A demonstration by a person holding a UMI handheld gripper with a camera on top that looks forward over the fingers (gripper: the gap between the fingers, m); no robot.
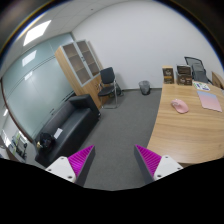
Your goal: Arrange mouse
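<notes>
While my gripper (115,163) hangs high over the floor, the mouse (180,104) sits far off on the wooden table (185,130) in the right middle of the frame. It is pink and lies flat on the table top. It looks a bit wider than it is tall from here, so its long side seems to run left to right across the table, but it is too small for me to tell which end is the front.

Just past the mouse, to the upper right, lies a pale flat sheet (210,100). Further back on the table stand some dark framed things (186,73) near the wall. A small grey bin (145,87) stands on the floor by the far end of the table.

In the middle of the frame a black chair (109,83) stands on the grey floor (118,125). Behind it, in the upper left, is a wooden cabinet (80,63) with glass doors. A dark sofa (65,127) fills the left side.

My two fingers show at the bottom of the frame, with their purple pads (76,160) facing each other. They are spread wide apart and hold nothing. Only bare floor shows between them. The table edge lies between my fingers and the mouse, and the mouse is well apart from them.
</notes>
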